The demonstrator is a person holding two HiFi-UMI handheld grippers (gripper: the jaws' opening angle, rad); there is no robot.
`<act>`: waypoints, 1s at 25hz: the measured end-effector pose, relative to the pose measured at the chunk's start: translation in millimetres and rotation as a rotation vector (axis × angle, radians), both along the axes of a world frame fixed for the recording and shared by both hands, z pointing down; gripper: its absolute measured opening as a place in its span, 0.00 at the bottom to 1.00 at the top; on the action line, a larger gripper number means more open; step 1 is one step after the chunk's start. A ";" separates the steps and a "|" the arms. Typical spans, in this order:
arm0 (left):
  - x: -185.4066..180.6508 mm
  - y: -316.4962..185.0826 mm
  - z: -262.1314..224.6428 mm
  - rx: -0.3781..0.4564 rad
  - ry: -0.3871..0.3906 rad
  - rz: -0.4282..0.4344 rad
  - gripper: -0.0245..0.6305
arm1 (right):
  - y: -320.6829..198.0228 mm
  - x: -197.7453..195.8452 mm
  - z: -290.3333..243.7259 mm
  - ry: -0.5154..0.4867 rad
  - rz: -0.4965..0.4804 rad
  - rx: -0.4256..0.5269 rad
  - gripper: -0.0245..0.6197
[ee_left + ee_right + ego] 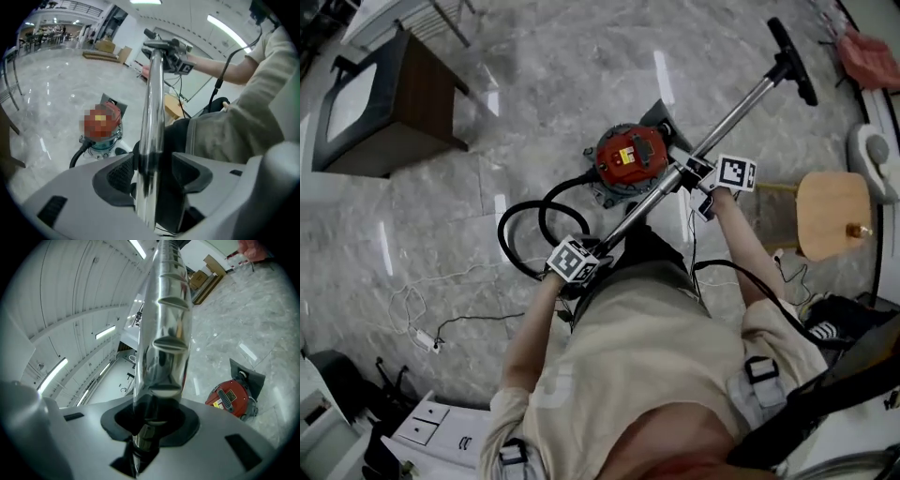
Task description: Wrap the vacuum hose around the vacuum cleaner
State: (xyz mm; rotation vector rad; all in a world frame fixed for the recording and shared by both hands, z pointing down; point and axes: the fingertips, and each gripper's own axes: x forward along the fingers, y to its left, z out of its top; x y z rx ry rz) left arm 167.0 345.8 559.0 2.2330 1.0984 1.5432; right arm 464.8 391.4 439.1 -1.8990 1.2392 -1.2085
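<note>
Tube lifted in both tongs, hose not yet wrapped.

The red vacuum (630, 155) stands on the floor (441, 216) in the middle of the head view. The black hose (500, 230) lies in loose loops at its left, touching no side of the body, so I judge the wrapping is not begun. The metal tube (731, 117) runs slanted from the lower middle to the upper right, above the vacuum. The right tongs (150, 420) are clamped on it. The left tongs (152, 171) stand wide around its lower end, with a gap at one pad. All winding is left to do.
</note>
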 end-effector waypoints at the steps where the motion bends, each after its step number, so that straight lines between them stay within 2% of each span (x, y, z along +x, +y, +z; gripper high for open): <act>1: 7.9 0.9 10.8 0.029 -0.008 0.007 0.43 | -3.2 6.3 1.2 -0.003 0.002 0.032 0.19; 5: 54.7 10.4 24.2 0.121 -0.016 -0.061 0.33 | 0.6 47.1 1.8 0.006 -0.016 0.104 0.19; 8: 78.0 18.0 40.5 0.172 -0.069 -0.085 0.33 | -3.6 74.9 19.0 -0.002 -0.064 0.141 0.19; 11: 103.5 50.2 43.3 0.204 -0.137 -0.086 0.33 | 19.2 108.4 33.4 -0.038 -0.074 0.142 0.19; 14: 135.5 87.3 28.9 0.235 -0.147 -0.103 0.33 | 51.8 144.6 40.1 -0.088 -0.076 0.141 0.19; 18: 175.2 110.4 20.9 0.291 -0.146 -0.177 0.33 | 79.3 186.1 45.1 -0.137 -0.074 0.152 0.19; 22: 219.2 118.5 26.0 0.376 -0.088 -0.105 0.33 | 112.4 227.1 53.0 -0.046 -0.034 0.127 0.19; 25: 217.0 127.0 27.4 0.399 -0.106 -0.089 0.33 | 117.5 228.7 58.7 -0.120 -0.005 0.183 0.18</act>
